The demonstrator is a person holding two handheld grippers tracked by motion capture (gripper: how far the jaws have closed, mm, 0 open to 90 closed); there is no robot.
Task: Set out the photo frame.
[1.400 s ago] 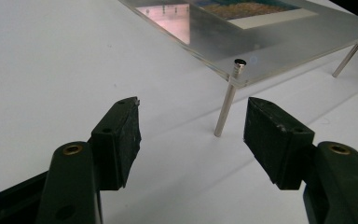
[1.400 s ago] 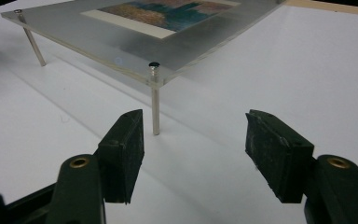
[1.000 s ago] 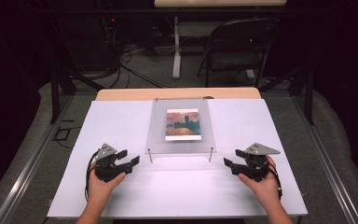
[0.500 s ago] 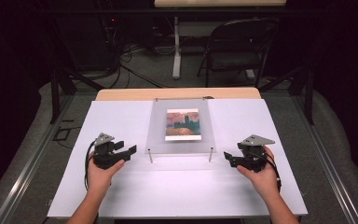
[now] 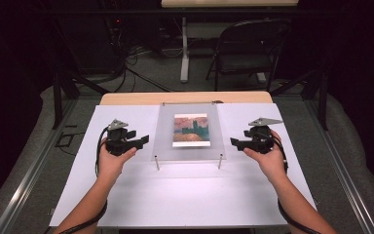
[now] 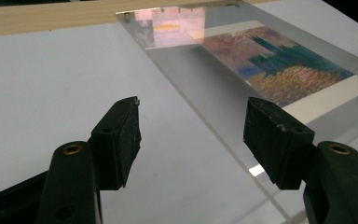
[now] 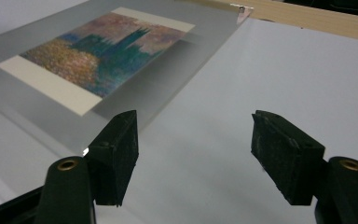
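From above, a clear acrylic frame (image 5: pixel 190 131) holding a painted print (image 5: pixel 191 129) stood on short metal posts (image 5: pixel 157 163) at the middle of the white table (image 5: pixel 190 195). The left gripper (image 5: pixel 139 141) hovered just beside its left edge, the right gripper (image 5: pixel 237 143) just beside its right edge, neither touching it. Along the left gripper's own view, the jaws stood wide and empty, the frame's edge running between them farther off. Along the right gripper's view, the jaws gaped wide after just opening, nothing between them, with the print (image 7: pixel 107 58) ahead to the left.

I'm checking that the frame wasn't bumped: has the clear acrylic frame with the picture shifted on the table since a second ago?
No. The clear acrylic frame sits at the same spot against the table's wooden far edge.
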